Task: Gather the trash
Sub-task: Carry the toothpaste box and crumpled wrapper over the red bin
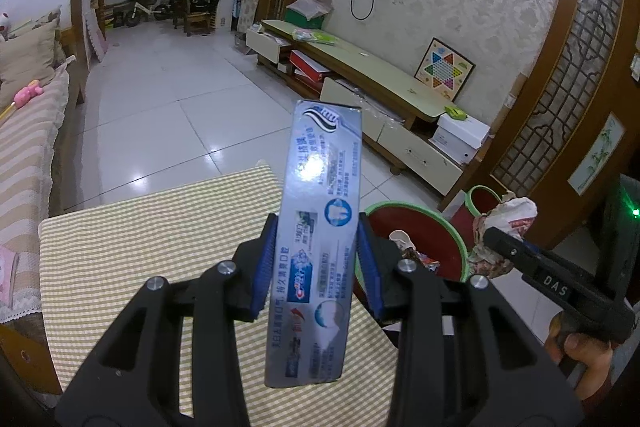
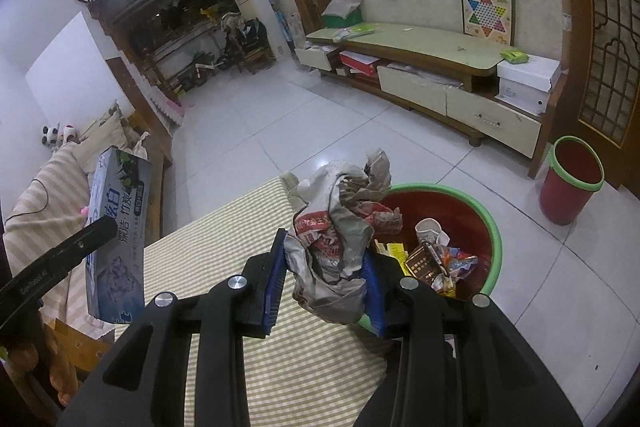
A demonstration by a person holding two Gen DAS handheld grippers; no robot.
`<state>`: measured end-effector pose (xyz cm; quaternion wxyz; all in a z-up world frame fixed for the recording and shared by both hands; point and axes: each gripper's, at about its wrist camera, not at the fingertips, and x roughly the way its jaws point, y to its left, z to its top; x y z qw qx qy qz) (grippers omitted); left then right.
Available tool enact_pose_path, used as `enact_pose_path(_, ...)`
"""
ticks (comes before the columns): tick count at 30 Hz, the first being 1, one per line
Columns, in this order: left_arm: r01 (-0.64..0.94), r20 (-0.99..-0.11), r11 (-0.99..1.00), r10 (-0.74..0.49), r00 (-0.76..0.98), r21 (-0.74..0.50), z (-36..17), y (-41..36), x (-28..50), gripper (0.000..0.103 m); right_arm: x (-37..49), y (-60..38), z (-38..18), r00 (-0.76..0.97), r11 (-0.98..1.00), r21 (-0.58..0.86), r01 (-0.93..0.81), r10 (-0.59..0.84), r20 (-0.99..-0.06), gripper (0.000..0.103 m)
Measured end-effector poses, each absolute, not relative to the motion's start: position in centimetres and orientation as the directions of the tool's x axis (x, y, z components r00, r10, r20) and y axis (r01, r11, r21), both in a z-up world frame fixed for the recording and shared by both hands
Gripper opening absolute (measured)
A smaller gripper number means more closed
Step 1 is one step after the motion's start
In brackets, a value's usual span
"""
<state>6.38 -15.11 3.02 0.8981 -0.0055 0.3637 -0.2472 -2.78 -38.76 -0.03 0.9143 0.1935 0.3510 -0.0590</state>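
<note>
My left gripper [image 1: 316,259] is shut on a long silver-blue toothpaste box [image 1: 320,227], held above the checked tablecloth [image 1: 140,247]; the box also shows in the right wrist view [image 2: 118,235]. My right gripper [image 2: 326,279] is shut on a crumpled wad of newspaper [image 2: 340,219], at the table's right edge beside the red bin with a green rim [image 2: 486,215]. The wad also shows in the left wrist view [image 1: 500,227]. The bin [image 1: 448,227] holds several wrappers [image 2: 436,259].
A second, smaller red bin [image 2: 572,183] stands on the tiled floor by the wooden door. A low TV cabinet [image 2: 432,63] runs along the far wall. A sofa [image 1: 24,155] lies left of the table.
</note>
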Motion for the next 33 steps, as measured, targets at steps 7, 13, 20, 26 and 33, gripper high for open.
enact_pose_path(7,0.461,-0.656,0.867,-0.461,0.598,-0.189,2.6,-15.3,6.8,0.037,-3.1,-39.1,-0.1,0.744,0.914,0.309,0.263,0.011,-0.668,0.034)
enact_pose_path(13,0.488,-0.666,0.853,-0.475,0.576,-0.186,2.2,-16.7,7.0,0.037,-3.5,-39.7,-0.2,0.740,0.908,0.307,0.286,-0.006,-0.672,0.034)
enact_pose_path(20,0.518,-0.671,0.836,-0.490,0.557,-0.180,1.8,-19.0,7.5,0.037,-3.6,-41.2,-0.6,0.733,0.899,0.305,0.314,-0.026,-0.680,0.034)
enact_pose_path(26,0.540,-0.680,0.822,-0.500,0.536,-0.180,0.9,-21.5,8.1,0.037,-3.5,-42.7,-1.2,0.724,0.892,0.300,0.338,-0.042,-0.688,0.034)
enact_pose_path(33,0.566,-0.692,0.805,-0.512,0.509,-0.178,-0.2,-23.5,8.7,0.037,-3.2,-44.4,-2.2,0.712,0.885,0.295,0.361,-0.057,-0.700,0.034)
